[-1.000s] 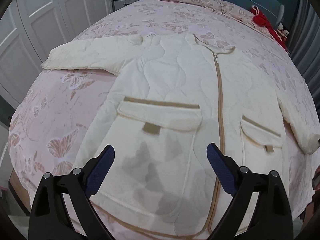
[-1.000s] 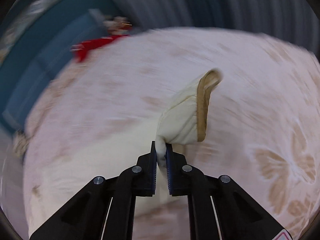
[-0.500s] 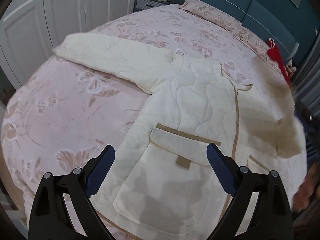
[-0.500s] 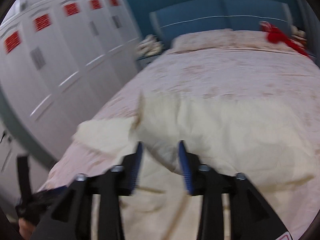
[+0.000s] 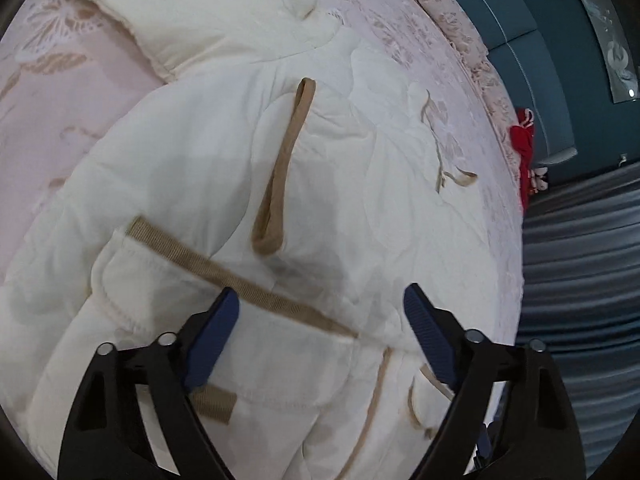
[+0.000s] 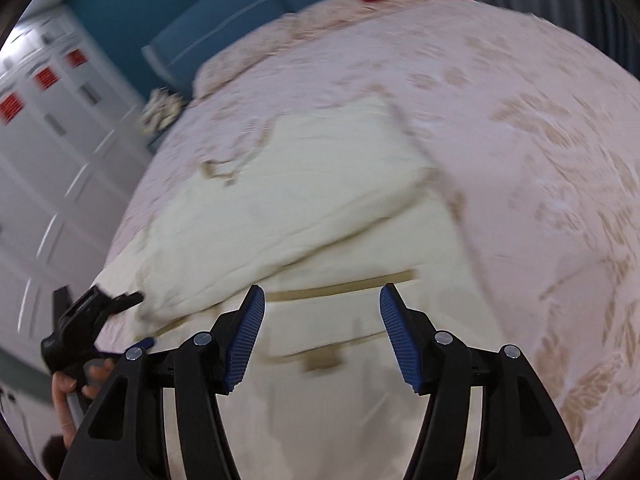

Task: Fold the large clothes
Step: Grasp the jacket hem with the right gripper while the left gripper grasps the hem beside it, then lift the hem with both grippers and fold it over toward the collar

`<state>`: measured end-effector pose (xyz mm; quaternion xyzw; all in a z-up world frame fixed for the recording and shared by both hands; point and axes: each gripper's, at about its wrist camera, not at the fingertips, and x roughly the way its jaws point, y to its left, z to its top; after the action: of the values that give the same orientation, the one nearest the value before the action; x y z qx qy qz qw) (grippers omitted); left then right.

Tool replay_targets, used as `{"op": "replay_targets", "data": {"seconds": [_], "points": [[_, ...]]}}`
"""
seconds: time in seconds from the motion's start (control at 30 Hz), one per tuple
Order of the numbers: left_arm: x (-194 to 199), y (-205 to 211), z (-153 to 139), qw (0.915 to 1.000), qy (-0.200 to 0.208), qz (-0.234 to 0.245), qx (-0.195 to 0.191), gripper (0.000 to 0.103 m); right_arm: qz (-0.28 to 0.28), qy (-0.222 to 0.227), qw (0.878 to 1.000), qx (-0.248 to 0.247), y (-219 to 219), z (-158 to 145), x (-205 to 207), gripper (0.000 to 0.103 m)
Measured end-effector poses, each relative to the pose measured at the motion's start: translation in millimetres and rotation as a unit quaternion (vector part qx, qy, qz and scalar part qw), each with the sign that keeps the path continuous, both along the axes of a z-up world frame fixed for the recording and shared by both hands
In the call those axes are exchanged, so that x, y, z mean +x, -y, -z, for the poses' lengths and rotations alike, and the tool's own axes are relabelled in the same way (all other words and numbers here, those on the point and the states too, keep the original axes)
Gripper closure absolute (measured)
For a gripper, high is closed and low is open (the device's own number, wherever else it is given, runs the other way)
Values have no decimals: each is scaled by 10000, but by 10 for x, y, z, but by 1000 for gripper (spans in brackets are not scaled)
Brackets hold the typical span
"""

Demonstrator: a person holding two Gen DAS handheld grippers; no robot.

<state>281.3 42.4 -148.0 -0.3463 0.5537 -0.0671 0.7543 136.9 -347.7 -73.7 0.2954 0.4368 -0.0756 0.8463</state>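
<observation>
Coat was laid lengthwise ahead of both jaw pairs, collar farthest; left gripper closing, right gripper opening, nothing pinched.

bed w/ pink bedspread | on it: cream jacket, pillow

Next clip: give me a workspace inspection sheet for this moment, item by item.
Surface: bed with pink butterfly-print cover.
Job's things: cream quilted jacket lies front up; one sleeve folded across the chest, tan cuff showing; other sleeve stretched out.
Clutter: red item by the headboard.
Grippers: left tool closing, nothing between the pads; right tool opening, empty.
Cables: nothing seen.
Surroundings: teal headboard, grey curtain, white wardrobe doors.
</observation>
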Motion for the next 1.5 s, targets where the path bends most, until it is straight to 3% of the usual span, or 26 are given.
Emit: {"op": "replay_targets", "data": {"seconds": [0.03, 0.1, 0.17, 0.23, 0.3, 0.33, 0.37, 0.43, 0.57, 0.63, 0.73, 0.9, 1.07, 1.2, 1.3, 1.37, 1.5], "points": [[39, 14, -7, 10000, 60, 25, -58, 62, 81, -19, 9999, 108, 102, 94, 61, 43], [132, 14, -38, 9997, 166, 135, -132, 91, 255, -44, 9993, 286, 200, 208, 147, 44], [201, -19, -148, 9992, 357, 190, -15, 95, 509, -37, 9974, 505, 372, 348, 329, 45], [284, -25, -344, 9968, 677, 323, 285, 96, 748, -19, 9949, 673, 527, 445, 506, 46], [349, -45, -522, 9935, 941, 394, 505, 97, 899, 10, 9924, 841, 662, 516, 633, 54], [400, -50, -625, 9913, 1105, 422, 573, 97, 938, 6, 9916, 892, 692, 537, 703, 66], [428, -63, -677, 9901, 1189, 431, 605, 97, 914, 13, 9911, 969, 715, 560, 801, 90], [477, -76, -786, 9863, 1410, 439, 740, 97, 790, 118, 9912, 1052, 721, 521, 946, 96], [519, -103, -749, 9791, 1631, 505, 1105, 97, 666, 893, 9922, 564, 646, 140, 901, 97], [577, -22, -491, 9796, 1354, 664, 1326, 97, 584, 646, 9960, 209, 599, 211, 954, 97], [588, 102, -92, 9775, 959, 867, 1668, 97, 458, -121, 9985, -263, 526, 538, 1074, 97], [520, 130, 162, 9745, 1034, 888, 1783, 96, 336, -351, 9980, -402, 510, 817, 1008, 99], [506, 136, 149, 9694, 1208, 911, 1932, 94, 239, -388, 9970, -625, 454, 824, 954, 97], [243, -56, -230, 9640, 1451, 712, 2113, 71, 518, -364, 9951, -764, 471, 435, 655, 89], [128, -154, -514, 9555, 1707, 480, 2356, 69, 564, -18, 9932, -1021, 447, 121, 516, 89], [211, -61, -534, 9585, 1628, 627, 2255, 69, 381, -89, 9918, -1218, 389, 85, 648, 89], [419, 283, -317, 9549, 1391, 1002, 2423, 69, 127, -529, 9869, -1516, 267, 317, 929, 92]]}}
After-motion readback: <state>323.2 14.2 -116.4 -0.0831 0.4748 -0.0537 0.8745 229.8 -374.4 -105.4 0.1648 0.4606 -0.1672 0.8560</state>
